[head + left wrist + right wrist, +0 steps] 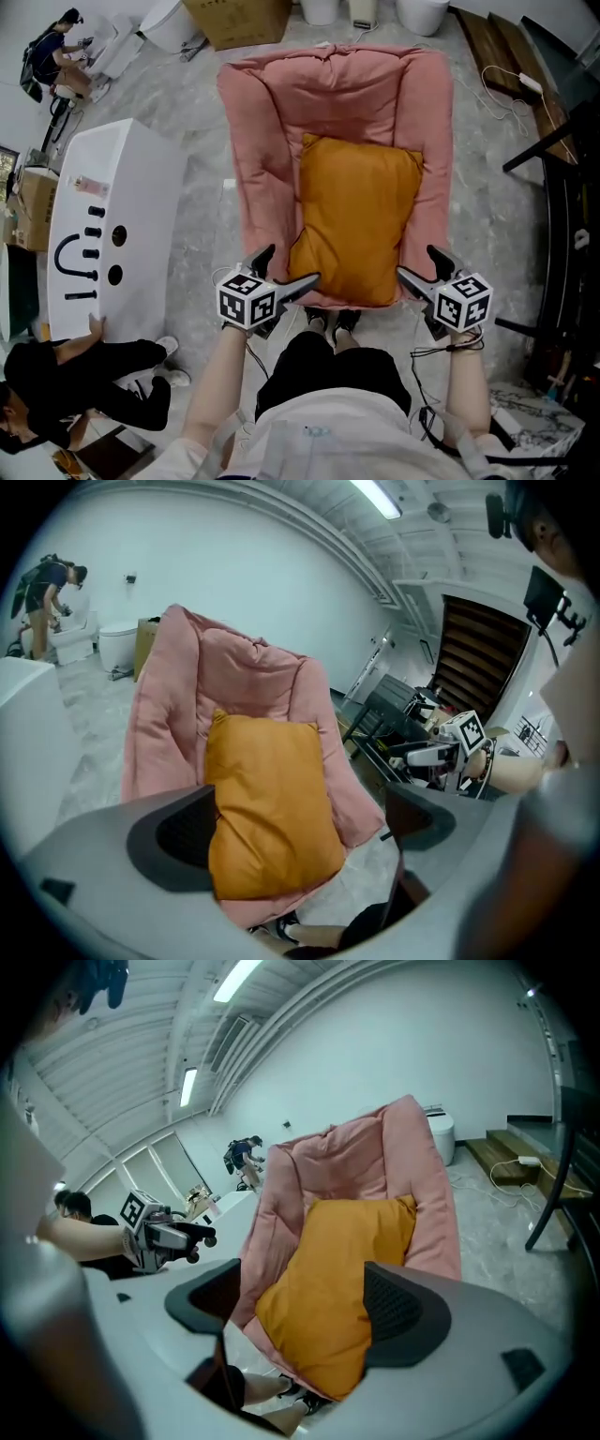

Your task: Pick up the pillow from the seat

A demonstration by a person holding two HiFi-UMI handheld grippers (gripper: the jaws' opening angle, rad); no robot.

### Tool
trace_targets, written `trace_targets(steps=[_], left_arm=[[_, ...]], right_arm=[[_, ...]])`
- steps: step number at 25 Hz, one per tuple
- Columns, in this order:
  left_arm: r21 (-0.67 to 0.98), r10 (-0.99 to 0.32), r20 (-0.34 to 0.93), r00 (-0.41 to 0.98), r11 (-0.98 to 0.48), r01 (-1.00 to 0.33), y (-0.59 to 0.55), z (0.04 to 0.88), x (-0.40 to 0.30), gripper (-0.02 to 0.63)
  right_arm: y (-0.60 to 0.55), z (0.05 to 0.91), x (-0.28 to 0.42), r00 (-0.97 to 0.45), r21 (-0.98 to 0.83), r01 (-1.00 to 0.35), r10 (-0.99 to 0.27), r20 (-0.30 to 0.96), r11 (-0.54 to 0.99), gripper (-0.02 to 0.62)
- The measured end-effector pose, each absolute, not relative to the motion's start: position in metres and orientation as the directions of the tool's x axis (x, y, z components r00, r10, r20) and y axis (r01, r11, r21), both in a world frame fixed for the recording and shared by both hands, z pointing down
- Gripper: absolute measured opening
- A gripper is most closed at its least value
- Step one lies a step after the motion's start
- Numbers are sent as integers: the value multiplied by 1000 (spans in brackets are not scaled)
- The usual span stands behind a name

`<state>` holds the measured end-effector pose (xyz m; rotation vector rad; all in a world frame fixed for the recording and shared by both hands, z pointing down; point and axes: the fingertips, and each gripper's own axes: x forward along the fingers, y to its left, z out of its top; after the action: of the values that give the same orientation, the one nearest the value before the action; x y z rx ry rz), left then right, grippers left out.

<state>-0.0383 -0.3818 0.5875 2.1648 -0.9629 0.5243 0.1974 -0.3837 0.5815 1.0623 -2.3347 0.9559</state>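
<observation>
An orange pillow (354,220) lies on the pink cushioned seat (272,122), reaching down to its front edge. My left gripper (284,272) is open just off the pillow's lower left corner. Off the lower right corner, my right gripper (424,270) is open too. Neither touches the pillow. The left gripper view shows the pillow (267,803) between its spread jaws, with the pink seat (244,677) behind. From the right gripper view the pillow (333,1288) also sits in the gap between the jaws, against the seat (375,1157).
A white bathtub-like unit (108,220) with black fittings stands left of the seat. A person in black (75,370) crouches at its near end. A cardboard box (239,19) sits behind the seat. A dark frame (562,216) and cables run along the right.
</observation>
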Motion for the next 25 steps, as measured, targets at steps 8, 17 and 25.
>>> trace_targets(steps=[8, 17, 25], left_arm=[[490, -413, 655, 632, -405, -772, -422, 679, -49, 548], [578, -227, 683, 695, -413, -703, -451, 796, -44, 548], [713, -123, 639, 759, -275, -645, -475, 857, -39, 548]], right_arm=[[-418, 663, 209, -609, -511, -792, -490, 624, 333, 399], [-432, 783, 196, -641, -593, -764, -413, 647, 256, 399], [-449, 849, 197, -670, -695, -716, -352, 653, 73, 407]])
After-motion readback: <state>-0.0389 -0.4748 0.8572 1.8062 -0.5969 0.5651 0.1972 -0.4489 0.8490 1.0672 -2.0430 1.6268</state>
